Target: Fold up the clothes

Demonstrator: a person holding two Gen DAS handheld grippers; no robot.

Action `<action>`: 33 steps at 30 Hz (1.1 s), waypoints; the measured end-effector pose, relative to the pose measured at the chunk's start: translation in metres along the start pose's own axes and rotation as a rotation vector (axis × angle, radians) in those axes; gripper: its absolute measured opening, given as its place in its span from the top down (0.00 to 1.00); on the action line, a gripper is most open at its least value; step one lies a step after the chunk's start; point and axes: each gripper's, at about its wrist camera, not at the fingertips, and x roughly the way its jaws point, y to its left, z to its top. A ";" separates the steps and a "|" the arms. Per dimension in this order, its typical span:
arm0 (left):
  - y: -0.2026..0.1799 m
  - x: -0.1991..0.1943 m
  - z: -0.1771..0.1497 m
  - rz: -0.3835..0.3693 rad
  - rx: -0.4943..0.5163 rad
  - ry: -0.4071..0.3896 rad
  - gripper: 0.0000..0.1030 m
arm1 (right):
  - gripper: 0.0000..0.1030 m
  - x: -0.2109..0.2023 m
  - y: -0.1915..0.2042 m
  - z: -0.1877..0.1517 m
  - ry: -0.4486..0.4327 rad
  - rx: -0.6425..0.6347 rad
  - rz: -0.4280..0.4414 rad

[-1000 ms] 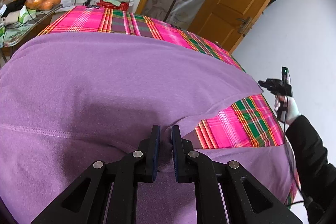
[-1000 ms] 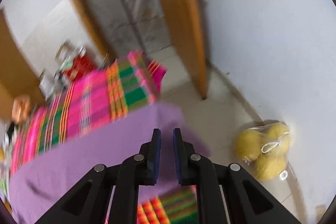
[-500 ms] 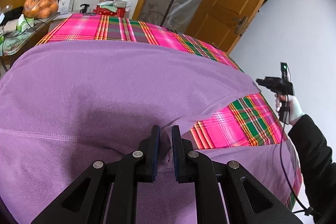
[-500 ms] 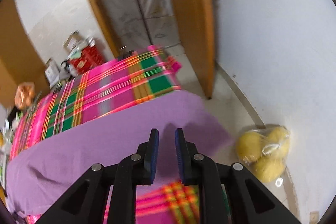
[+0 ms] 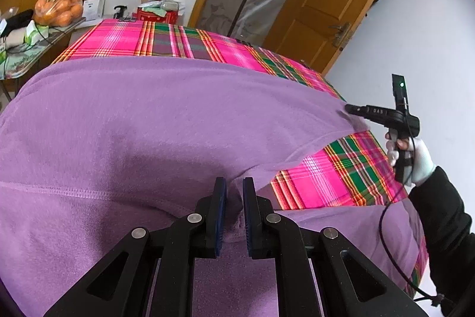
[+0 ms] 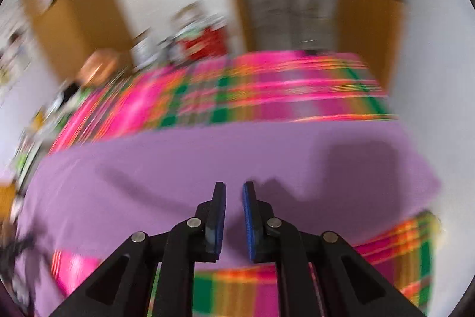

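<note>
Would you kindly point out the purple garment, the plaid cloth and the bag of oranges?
purple garment [image 5: 154, 121], left wrist view, broad middle.
plaid cloth [image 5: 178, 40], left wrist view, far bare stretch.
bag of oranges [image 5: 59, 5], left wrist view, bag's middle.

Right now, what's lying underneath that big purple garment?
A pink and green plaid cloth lies under the purple garment, showing beyond its far edge and in a gap on the right. The furniture under the cloth is covered, so what it is cannot be seen.
</note>
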 end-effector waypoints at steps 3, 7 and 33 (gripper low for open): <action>0.003 0.001 0.000 -0.002 -0.011 0.007 0.89 | 0.87 0.009 0.016 -0.006 0.021 -0.106 -0.054; 0.004 0.001 -0.001 -0.006 -0.012 0.009 0.89 | 0.85 -0.005 0.010 -0.009 -0.037 -0.011 -0.127; 0.009 -0.004 0.000 -0.020 -0.044 -0.001 0.84 | 0.67 0.081 0.097 0.060 -0.003 -0.169 -0.080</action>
